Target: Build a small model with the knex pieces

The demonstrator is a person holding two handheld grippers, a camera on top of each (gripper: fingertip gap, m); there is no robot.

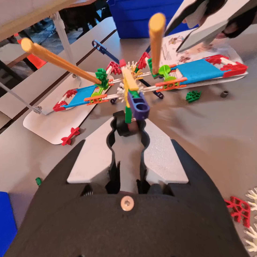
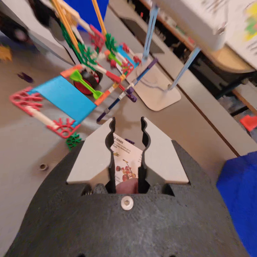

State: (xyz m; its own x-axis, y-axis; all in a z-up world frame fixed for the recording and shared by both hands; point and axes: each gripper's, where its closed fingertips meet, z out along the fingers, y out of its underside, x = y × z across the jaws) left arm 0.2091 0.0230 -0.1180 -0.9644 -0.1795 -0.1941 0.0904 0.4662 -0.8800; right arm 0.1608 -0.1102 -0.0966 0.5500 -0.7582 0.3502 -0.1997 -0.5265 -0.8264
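Note:
A colourful construction-toy model (image 1: 130, 80) stands on the grey table, with blue panels (image 1: 198, 70), red corner connectors, a purple block (image 1: 139, 107) and two long orange rods (image 1: 62, 64). My left gripper (image 1: 128, 123) is shut on the model's black wheel (image 1: 122, 129), just below the purple block. My right gripper (image 2: 128, 121) is open and empty. It hovers over a printed booklet (image 2: 125, 155), to the right of the model's near blue panel (image 2: 66, 96). Its fingers (image 1: 201, 32) show at the upper right of the left wrist view.
A white stand base (image 1: 45, 125) lies left of the model, with a loose red piece (image 1: 70, 135) at its edge. A green connector (image 1: 193, 96) and a small metal cylinder (image 1: 224, 93) lie to the right. A blue bin (image 1: 132, 18) stands behind. Red and white connectors (image 1: 239, 212) lie near right. The grippers' ends are close to 15 cm from one another. My right tips are roughly 8 cm from the green connector (image 1: 193, 96). It turns up in the right wrist view (image 2: 74, 138) as well.

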